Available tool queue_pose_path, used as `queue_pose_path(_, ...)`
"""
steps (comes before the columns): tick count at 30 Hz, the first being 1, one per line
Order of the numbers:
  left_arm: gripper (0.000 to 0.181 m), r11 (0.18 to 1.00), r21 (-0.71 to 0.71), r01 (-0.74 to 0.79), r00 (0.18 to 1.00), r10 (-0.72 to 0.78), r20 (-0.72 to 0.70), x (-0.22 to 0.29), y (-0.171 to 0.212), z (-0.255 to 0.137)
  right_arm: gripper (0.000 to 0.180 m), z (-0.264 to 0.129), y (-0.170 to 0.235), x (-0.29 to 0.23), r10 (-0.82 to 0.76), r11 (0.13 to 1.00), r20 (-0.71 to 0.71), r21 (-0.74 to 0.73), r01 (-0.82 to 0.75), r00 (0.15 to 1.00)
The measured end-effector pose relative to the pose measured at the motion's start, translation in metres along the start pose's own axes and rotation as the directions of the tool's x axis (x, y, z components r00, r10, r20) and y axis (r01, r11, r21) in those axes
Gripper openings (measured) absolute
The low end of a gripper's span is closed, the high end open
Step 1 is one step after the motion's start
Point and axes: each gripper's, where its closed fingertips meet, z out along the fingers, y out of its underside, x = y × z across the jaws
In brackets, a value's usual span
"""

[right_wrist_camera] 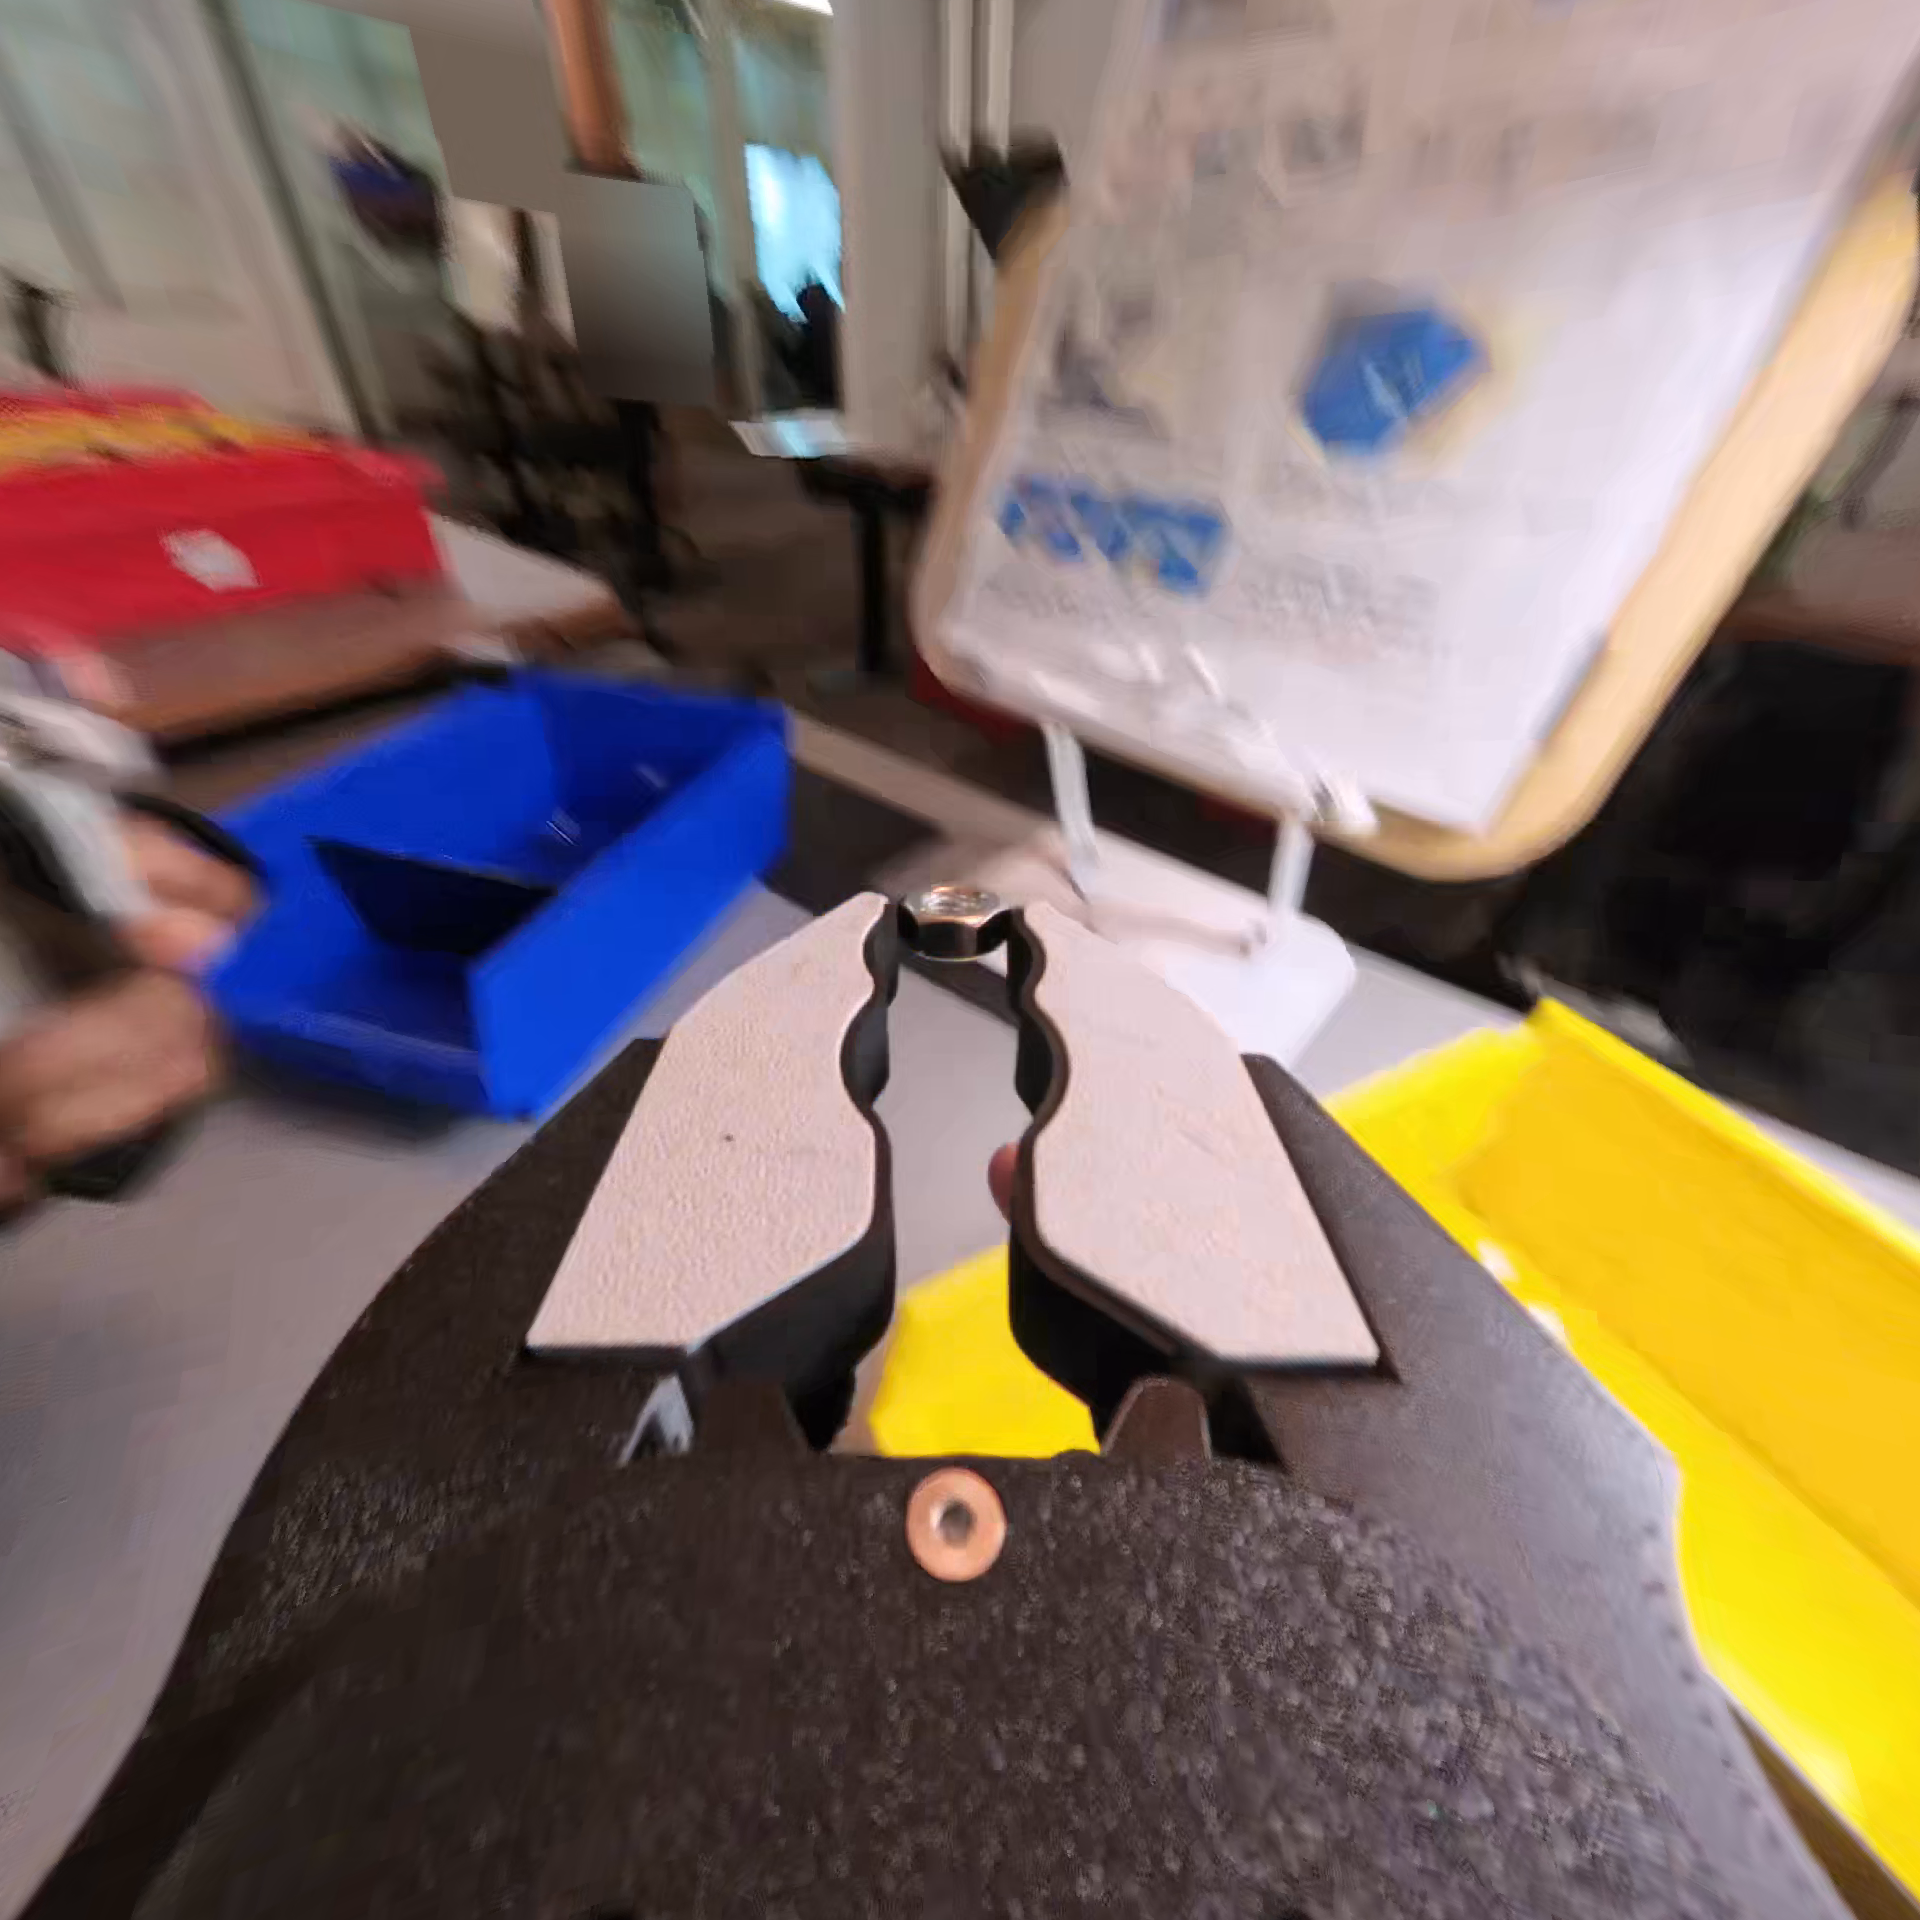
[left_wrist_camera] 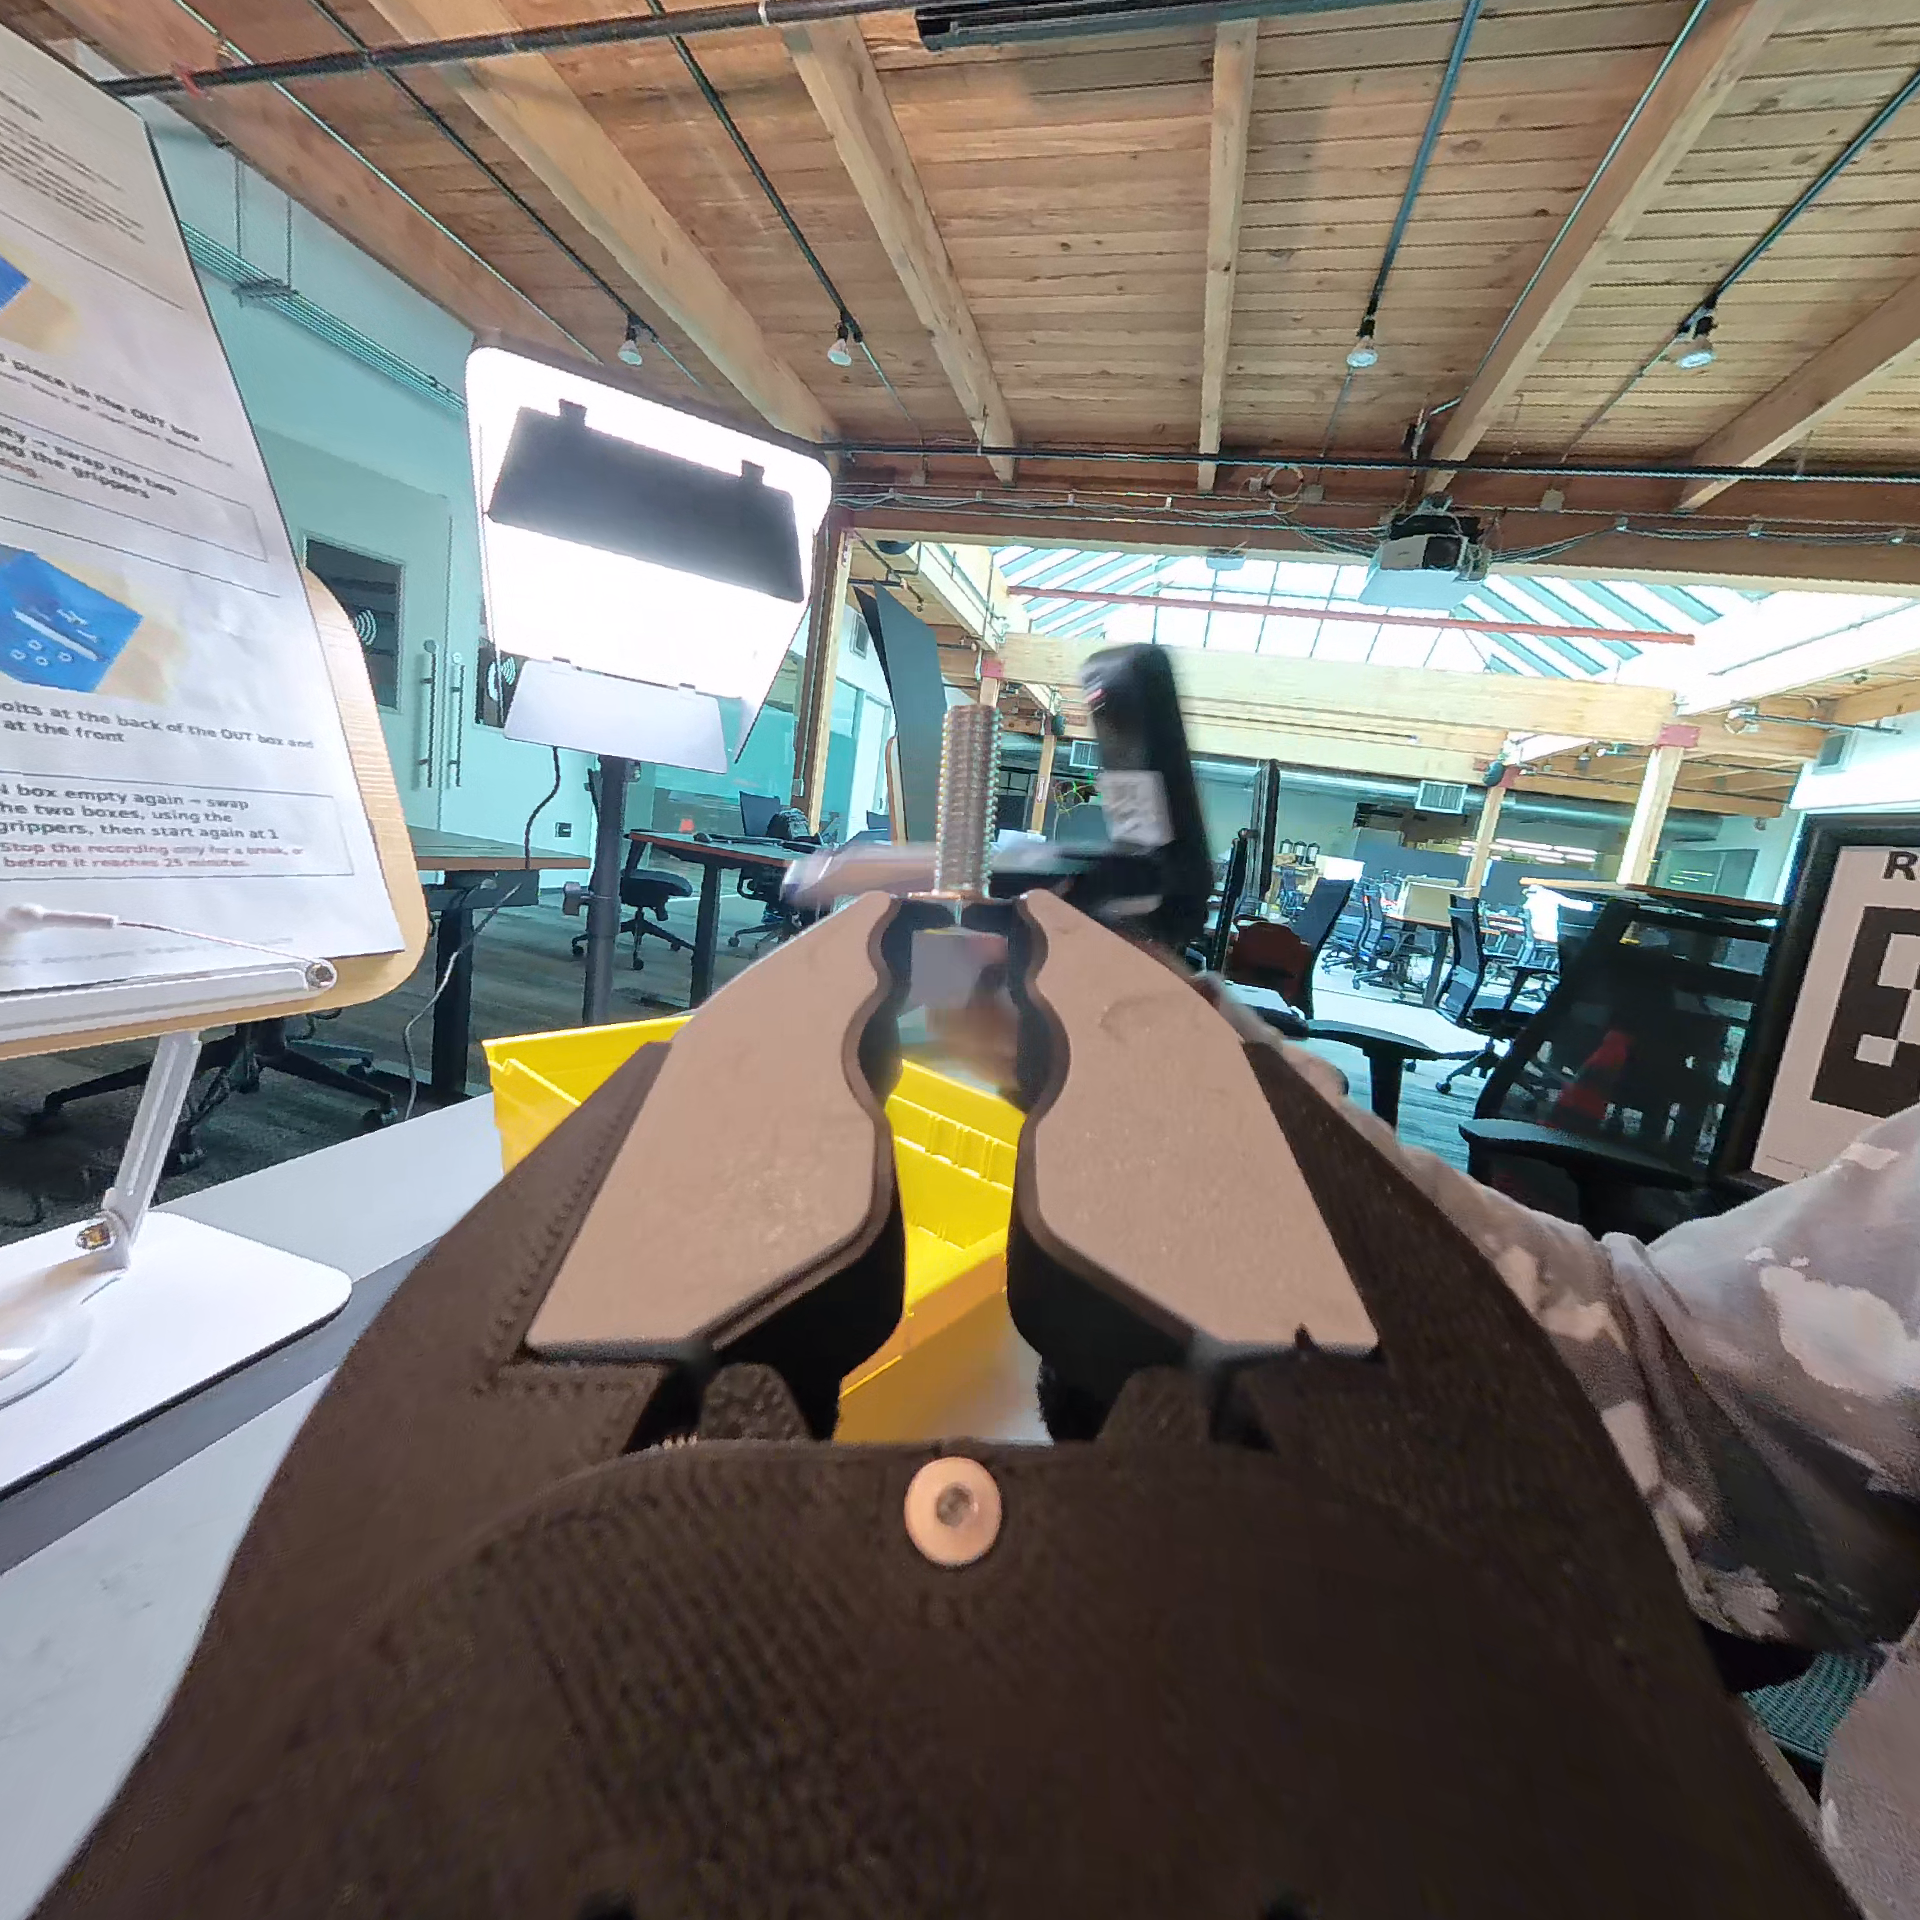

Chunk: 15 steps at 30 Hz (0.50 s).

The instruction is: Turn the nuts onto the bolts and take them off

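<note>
My left gripper (left_wrist_camera: 954, 914) is shut on the head of a silver bolt (left_wrist_camera: 966, 800), whose threaded shaft stands upright above the fingertips. The right gripper shows blurred just behind the bolt in the left wrist view (left_wrist_camera: 1122, 831). In the right wrist view my right gripper (right_wrist_camera: 951, 925) is shut on a silver hex nut (right_wrist_camera: 951, 920) held flat between the fingertips, hole facing up. The bolt is not in the right wrist view.
A yellow bin (left_wrist_camera: 935, 1132) sits under the left gripper and shows in the right wrist view (right_wrist_camera: 1662, 1247). A blue bin (right_wrist_camera: 520, 883) stands to the left. An instruction sheet on a white stand (left_wrist_camera: 156, 623) is close by. A patterned sleeve (left_wrist_camera: 1714, 1403) is at right. There is about 15 cm between the tips of the two grippers.
</note>
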Motion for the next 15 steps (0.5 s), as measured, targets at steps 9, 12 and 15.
queue_pose_path(9,0.018,1.000,-0.014,0.011,1.000,-0.011,0.007,-0.006,0.004,-0.001,0.020,0.006,0.212,0.111,-0.016,0.727,-0.266,-0.665,-0.172,0.964)
queue_pose_path(12,0.018,1.000,-0.027,0.009,1.000,-0.008,0.004,-0.007,0.006,-0.001,0.020,-0.001,0.233,0.115,-0.041,0.643,-0.267,-0.744,-0.179,0.963)
queue_pose_path(15,0.018,0.999,-0.043,0.010,1.000,-0.010,0.008,-0.009,0.010,-0.001,0.027,-0.009,0.233,0.114,-0.092,0.604,-0.252,-0.783,-0.147,0.963)
